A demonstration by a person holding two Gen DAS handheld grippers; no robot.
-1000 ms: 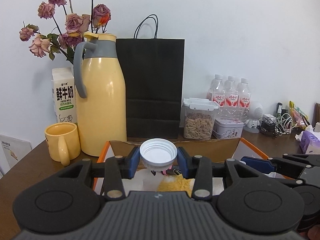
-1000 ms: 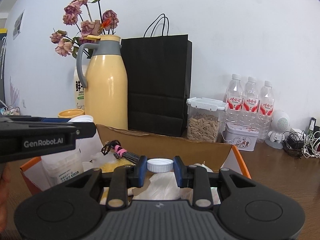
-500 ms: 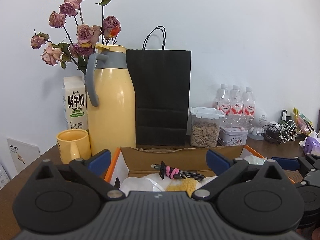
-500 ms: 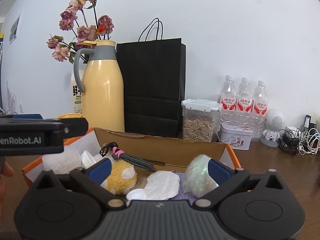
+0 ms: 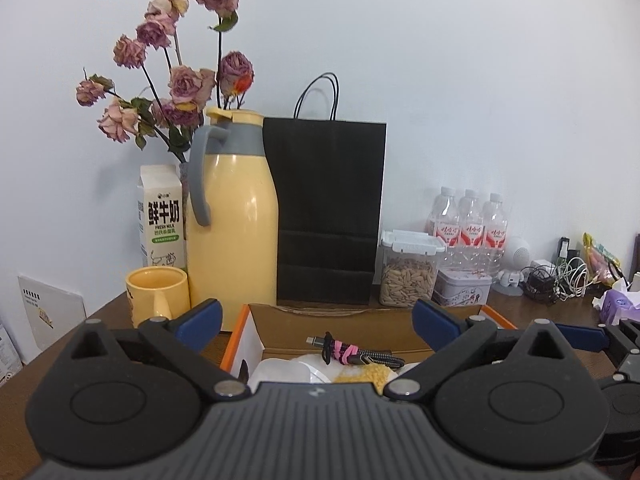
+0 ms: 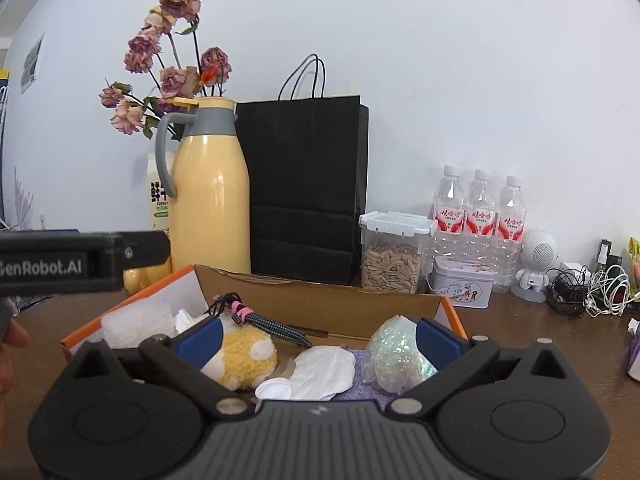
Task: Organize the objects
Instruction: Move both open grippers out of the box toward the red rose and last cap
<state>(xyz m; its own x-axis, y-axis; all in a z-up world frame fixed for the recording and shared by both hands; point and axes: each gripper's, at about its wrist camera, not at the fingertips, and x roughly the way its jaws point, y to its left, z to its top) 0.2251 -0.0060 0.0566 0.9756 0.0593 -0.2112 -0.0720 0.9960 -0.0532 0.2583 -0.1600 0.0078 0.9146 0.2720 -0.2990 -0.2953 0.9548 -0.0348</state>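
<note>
Left gripper wide apart, held nothing. Right gripper wide apart too. White cap lay in cardboard box, just below right gripper, beside yellow fluffy toy.

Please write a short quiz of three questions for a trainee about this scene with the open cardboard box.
1. True or false: the right hand-held gripper is shut on the small round white plastic cap.
2. Which lies across the orange-edged open cardboard box: (a) spoon, (b) braided black cable with pink tie, (c) pen?
3. Which object stands between the tall yellow thermos jug and the clear seed container?

Key: 1 false, both grippers are open; 2 b; 3 the black paper bag with handles.
</note>
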